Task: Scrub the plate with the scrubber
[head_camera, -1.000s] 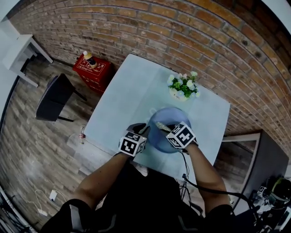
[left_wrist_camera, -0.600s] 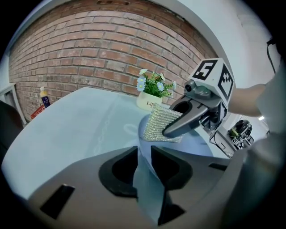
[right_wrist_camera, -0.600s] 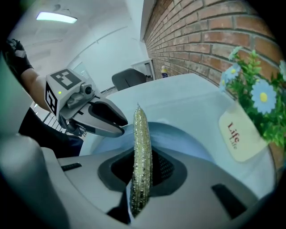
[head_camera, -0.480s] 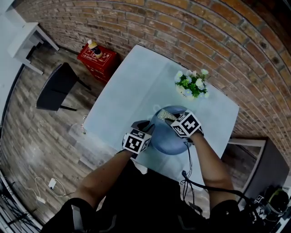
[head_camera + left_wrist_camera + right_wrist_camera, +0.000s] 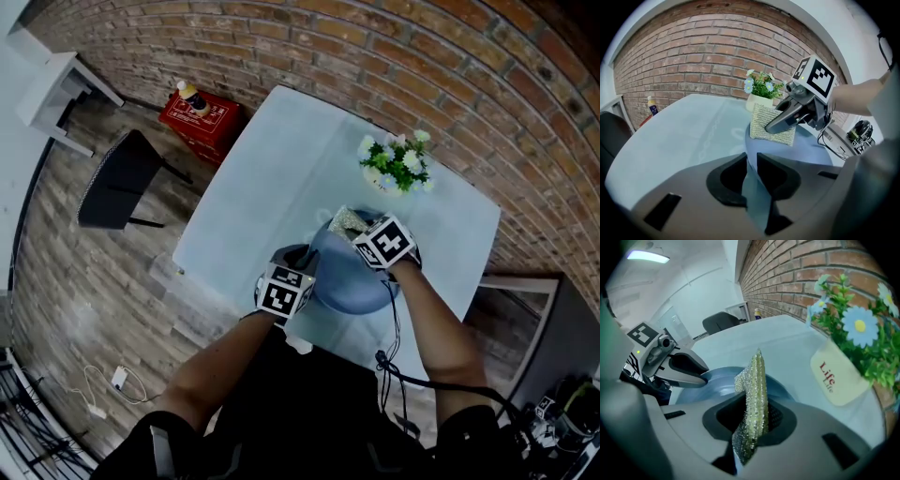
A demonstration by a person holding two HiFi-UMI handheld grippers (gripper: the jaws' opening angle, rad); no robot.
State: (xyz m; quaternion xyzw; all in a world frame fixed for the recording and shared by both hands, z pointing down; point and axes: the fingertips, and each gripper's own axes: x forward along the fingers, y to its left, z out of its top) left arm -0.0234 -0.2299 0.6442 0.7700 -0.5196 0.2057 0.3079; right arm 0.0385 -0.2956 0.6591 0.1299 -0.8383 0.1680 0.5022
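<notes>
On a pale blue table [image 5: 272,178] set against a brick wall [image 5: 450,66], a round blue plate [image 5: 347,277] sits near the edge closest to me. I see it from above, between my two forearms.

My left gripper [image 5: 302,255] comes in from the plate's left side. Its own view shows the plate's rim running straight through the narrow gap between the two dark pads. The jaws have just been closing, and they clamp that rim.

My right gripper [image 5: 361,228] reaches over the far part of the plate, pointing steeply down. Its jaws are pinched on a scrubber [image 5: 345,221], a flat rectangular pad of glittery silver-green mesh. In the right gripper view the pad stands on edge between the pads and sticks out past them. In the left gripper view the scrubber hangs broadside over the plate's far rim. I cannot tell whether it touches the plate.

Beyond the plate, near the wall, stands a cream pot of white and blue flowers [image 5: 394,161], printed with the word "Life" in red.

On the wooden floor [image 5: 84,281] to the left are a black chair [image 5: 117,187] and a red crate [image 5: 199,117] with a bottle [image 5: 190,94] on top.
</notes>
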